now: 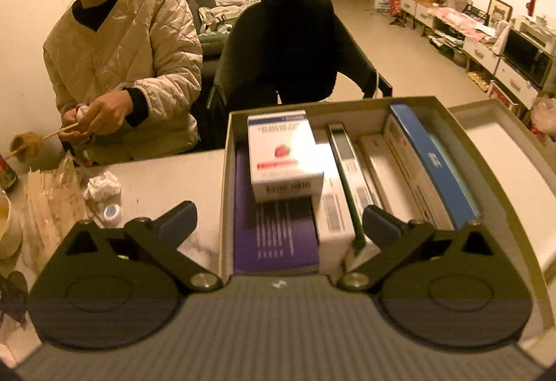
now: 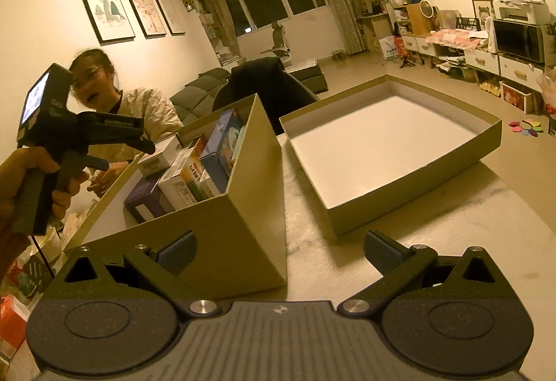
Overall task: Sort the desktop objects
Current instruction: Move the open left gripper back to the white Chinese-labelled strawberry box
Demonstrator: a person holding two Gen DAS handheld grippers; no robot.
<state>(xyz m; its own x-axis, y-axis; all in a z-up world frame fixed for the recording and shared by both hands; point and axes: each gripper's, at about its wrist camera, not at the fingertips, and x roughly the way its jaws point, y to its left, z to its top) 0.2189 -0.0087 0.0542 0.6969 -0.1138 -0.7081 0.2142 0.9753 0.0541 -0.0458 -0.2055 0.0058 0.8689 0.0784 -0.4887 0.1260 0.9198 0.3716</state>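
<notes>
Both the left gripper [image 1: 279, 221] and right gripper [image 2: 278, 250] hang wide and empty. The white carton [image 1: 283, 155] lies loosely atop other packs in the box [image 1: 227, 151]; a nudge could topple it.

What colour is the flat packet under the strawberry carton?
Purple, seen best from the left wrist view.

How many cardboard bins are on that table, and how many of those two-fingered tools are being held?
Bins holding packages: 1, the deep box
Bins holding nothing: 1, the shallow tray
Hand-held tools: 2, left gripper and right gripper, both with jaws wide apart
Total: 4
</notes>
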